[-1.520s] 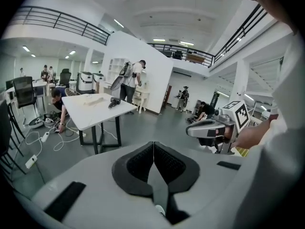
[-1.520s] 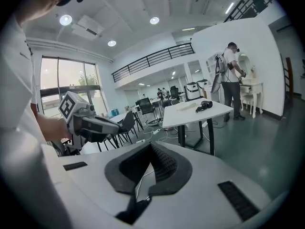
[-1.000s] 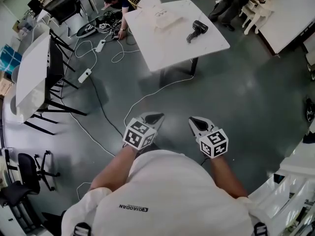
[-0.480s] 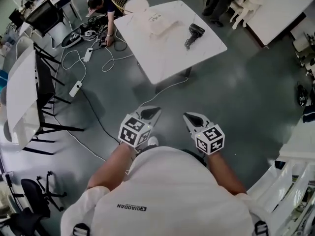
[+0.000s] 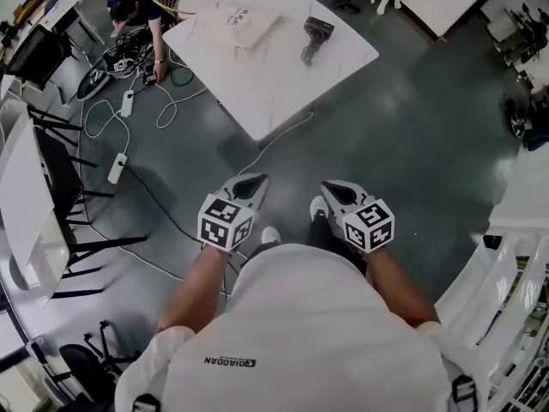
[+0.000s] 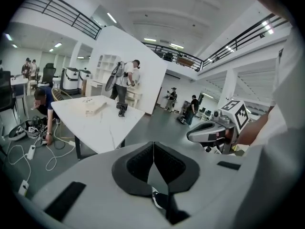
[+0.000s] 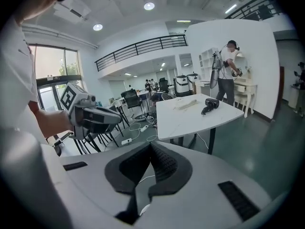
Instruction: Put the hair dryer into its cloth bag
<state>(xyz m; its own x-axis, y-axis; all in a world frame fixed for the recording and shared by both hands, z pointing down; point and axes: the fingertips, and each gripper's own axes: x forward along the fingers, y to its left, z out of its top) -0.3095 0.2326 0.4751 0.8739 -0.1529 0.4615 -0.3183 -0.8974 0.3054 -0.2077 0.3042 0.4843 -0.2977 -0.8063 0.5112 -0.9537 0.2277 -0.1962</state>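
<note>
Both the left tool (image 5: pixel 251 183) and the right tool (image 5: pixel 331 190) are kept pressed together with nothing pinched, well short of the far table (image 5: pixel 274 84), where the hair dryer (image 5: pixel 314 38) is laid just right of the cloth bag (image 5: pixel 244 26). A white cable (image 5: pixel 287 130) is trailed over the floor between; a foot could be caught in it and the table jolted.

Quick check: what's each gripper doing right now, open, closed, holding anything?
Left gripper: jaws closed, nothing between them.
Right gripper: jaws closed, nothing between them.
</note>
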